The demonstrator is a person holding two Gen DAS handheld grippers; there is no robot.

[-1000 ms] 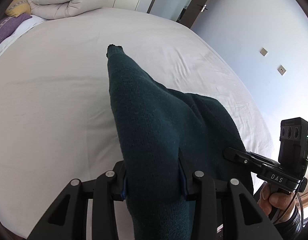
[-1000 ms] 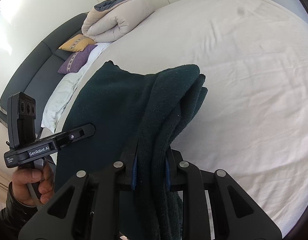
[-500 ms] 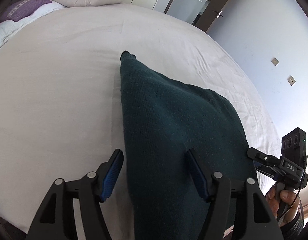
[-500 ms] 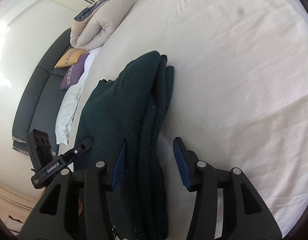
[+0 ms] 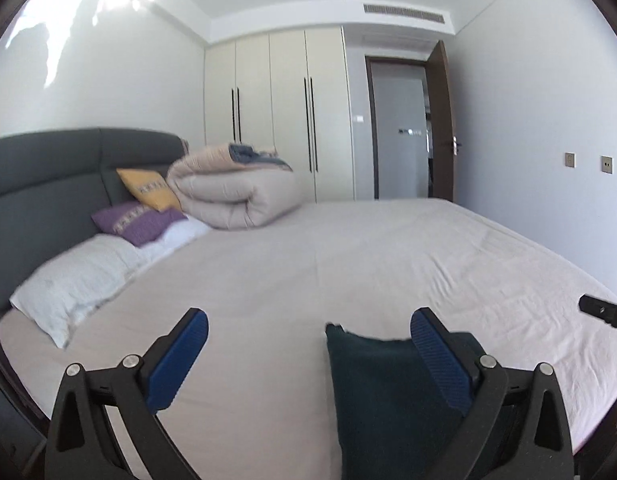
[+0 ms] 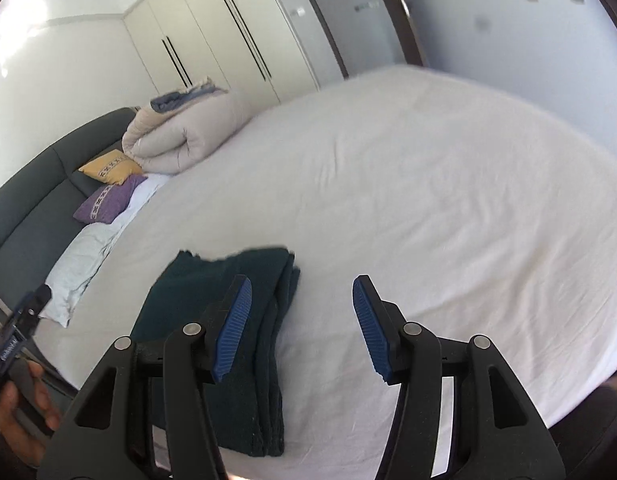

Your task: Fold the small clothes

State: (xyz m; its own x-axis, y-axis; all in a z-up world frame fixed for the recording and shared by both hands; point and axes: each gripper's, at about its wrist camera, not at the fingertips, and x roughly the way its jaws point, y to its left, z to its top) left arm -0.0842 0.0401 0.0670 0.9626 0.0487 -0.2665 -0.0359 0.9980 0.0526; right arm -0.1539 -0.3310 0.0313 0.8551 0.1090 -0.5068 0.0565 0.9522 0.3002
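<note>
Lying across most of both views, the bed [image 6: 448, 200] carries white sheet w/ light wrinkles, grey headboard [image 5: 44, 184] at far left. Rolled beige duvet [image 5: 232, 192] sits near headboard end, w/ yellow cushion [image 5: 148, 188], purple cushion [image 5: 136, 220] and white pillow [image 5: 76, 276] beside it.

Folded dark green knit garment [image 6: 228, 320] lies flat on sheet near bed's near edge; long axis runs from camera side away toward the duvet end, stacked fold layers showing along its right edge. Fabric thick, fuzzy, far edge a bit ragged.

Right wrist view shows whole garment outline plus a hand [image 6: 24, 412] on the other tool's handle at lower left. Left wrist view shows only garment's far corner, but adds wardrobe [image 5: 276, 120] and open door [image 5: 440, 120].

Left gripper [image 5: 308, 356] released, jaws just been opening, spread wide; garment corner sits just inside the right finger, not pinched. Right gripper [image 6: 302, 328] also let go, jaws just been opening, only sheet between them; garment behind left finger.
</note>
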